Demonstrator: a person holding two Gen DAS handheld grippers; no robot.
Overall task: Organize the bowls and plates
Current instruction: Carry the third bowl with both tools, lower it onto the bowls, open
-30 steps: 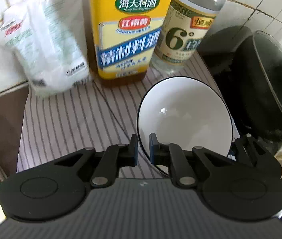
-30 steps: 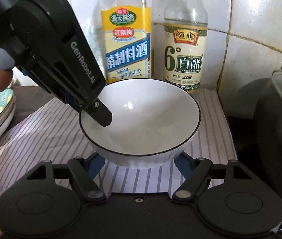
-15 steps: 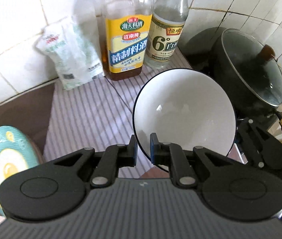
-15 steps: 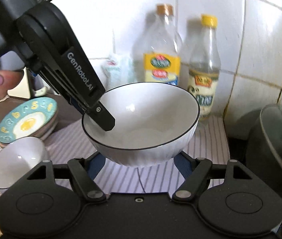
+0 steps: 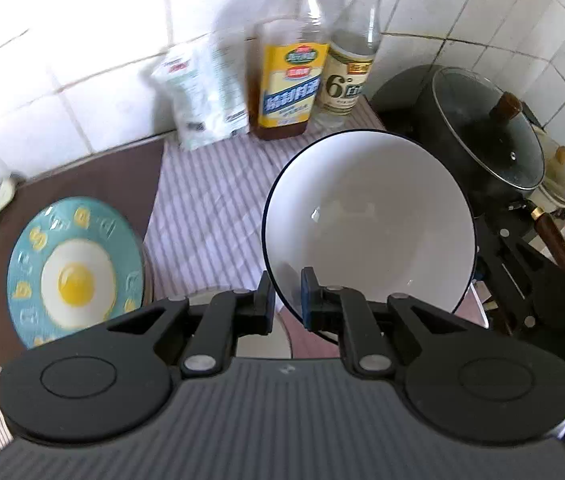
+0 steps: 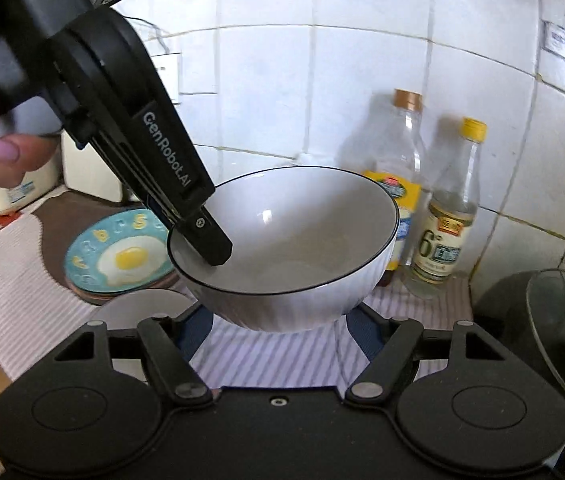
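The left gripper (image 5: 286,294) pinches the white, dark-rimmed bowl (image 5: 370,224) (glossy, empty), the right gripper (image 6: 278,330) spread beneath.

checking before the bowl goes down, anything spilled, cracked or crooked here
Nothing stands out. The white bowl is empty and looks unbroken, pinched at its rim by the left gripper. The egg plate lies flat, and both bottles stand upright.

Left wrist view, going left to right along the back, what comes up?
Teal round plate with fried-egg print → white plastic packet → yellow-labelled cooking wine bottle → yellow-capped clear vinegar bottle → black pot with glass lid.
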